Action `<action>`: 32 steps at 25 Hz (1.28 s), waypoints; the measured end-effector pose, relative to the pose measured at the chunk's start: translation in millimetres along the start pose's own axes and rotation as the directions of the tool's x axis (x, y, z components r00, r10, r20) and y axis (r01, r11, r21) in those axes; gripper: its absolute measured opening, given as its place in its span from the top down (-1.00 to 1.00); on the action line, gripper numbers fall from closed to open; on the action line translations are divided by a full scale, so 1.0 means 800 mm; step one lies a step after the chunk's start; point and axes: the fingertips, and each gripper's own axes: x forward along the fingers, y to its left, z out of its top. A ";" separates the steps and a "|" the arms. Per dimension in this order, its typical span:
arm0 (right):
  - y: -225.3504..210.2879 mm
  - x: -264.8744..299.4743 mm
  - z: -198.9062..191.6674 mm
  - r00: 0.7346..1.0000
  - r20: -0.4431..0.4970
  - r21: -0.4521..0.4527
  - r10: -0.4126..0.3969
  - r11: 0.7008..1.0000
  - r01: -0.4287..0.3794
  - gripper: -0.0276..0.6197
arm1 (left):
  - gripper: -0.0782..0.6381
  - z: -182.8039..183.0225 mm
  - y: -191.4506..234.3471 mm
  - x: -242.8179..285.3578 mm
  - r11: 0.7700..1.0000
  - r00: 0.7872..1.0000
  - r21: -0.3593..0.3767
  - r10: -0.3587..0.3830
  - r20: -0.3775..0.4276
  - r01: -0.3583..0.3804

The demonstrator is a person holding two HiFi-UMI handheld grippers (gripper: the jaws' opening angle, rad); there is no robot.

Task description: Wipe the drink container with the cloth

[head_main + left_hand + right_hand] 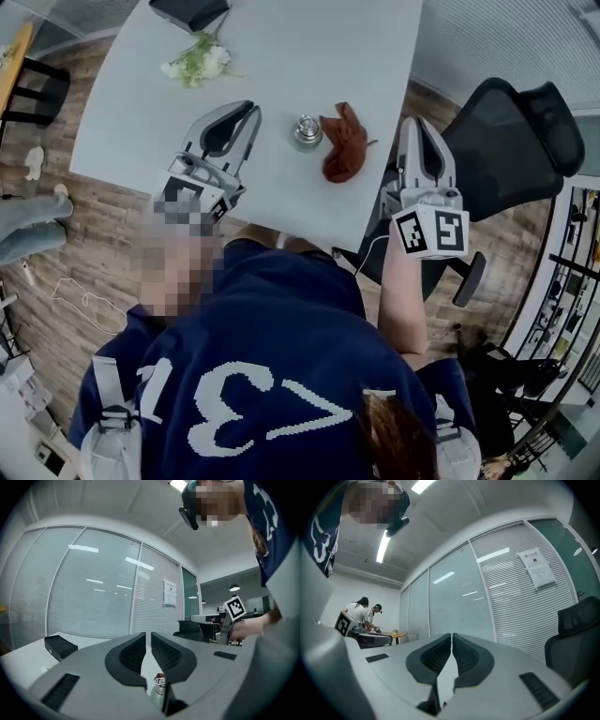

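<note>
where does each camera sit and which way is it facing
Head view: on the person's head, steeply down at the table, container, cloth; shows shirt, left tool, right tool.
Left gripper view: on the left tool, level along its shut jaws toward the blinds; shows shirt, right tool.
Right gripper view: on the right tool, level along its shut jaws toward the glass wall; shows shirt, left tool.
Shared: head and left gripper views both show the container.
</note>
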 end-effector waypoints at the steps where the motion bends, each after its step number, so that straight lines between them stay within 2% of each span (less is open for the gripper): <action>1: -0.001 0.002 -0.007 1.000 -0.012 0.007 -0.004 1.000 0.004 0.82 | 0.71 -0.007 -0.001 0.006 1.000 1.000 -0.002 -0.012 -0.016 0.012; 3: -0.002 0.005 -0.021 0.999 -0.035 0.014 -0.003 1.000 0.004 0.82 | 0.70 -0.021 -0.005 0.017 0.999 0.998 0.001 -0.043 -0.042 0.043; 5: -0.002 0.004 -0.033 0.998 -0.064 0.012 -0.003 1.000 0.003 0.82 | 0.55 -0.034 -0.014 0.028 0.996 0.993 0.000 -0.090 -0.071 0.090; 9: -0.004 -0.003 -0.075 0.987 -0.157 0.026 -0.032 0.999 0.037 0.82 | 0.31 -0.067 -0.036 0.049 0.976 0.962 -0.019 -0.216 -0.167 0.216; 13: -0.011 0.005 -0.136 0.961 -0.273 0.033 -0.038 0.998 0.048 0.81 | 0.16 -0.113 -0.053 0.071 0.941 0.906 -0.020 -0.331 -0.263 0.338; 17: -0.015 0.008 -0.194 0.923 -0.384 0.013 -0.037 0.999 0.046 0.59 | 0.06 -0.157 -0.078 0.080 0.893 0.831 -0.004 -0.421 -0.364 0.450; 20: -0.014 0.010 -0.234 0.882 -0.470 -0.042 -0.031 0.999 0.012 0.50 | 0.02 -0.179 -0.091 0.083 0.862 0.790 0.020 -0.454 -0.412 0.506; 23: -0.013 0.010 -0.273 0.828 -0.560 -0.084 -0.021 0.996 -0.032 0.36 | 0.00 -0.192 -0.097 0.089 0.845 0.767 0.032 -0.468 -0.440 0.534; 28: -0.004 0.008 -0.325 0.728 -0.685 -0.101 0.000 0.990 -0.095 0.19 | 0.00 -0.196 -0.106 0.100 0.832 0.751 0.035 -0.482 -0.451 0.554; 32: -0.001 0.012 -0.362 0.666 -0.745 -0.182 -0.043 0.973 -0.141 0.15 | 0.00 -0.203 -0.110 0.104 0.824 0.744 0.051 -0.481 -0.464 0.565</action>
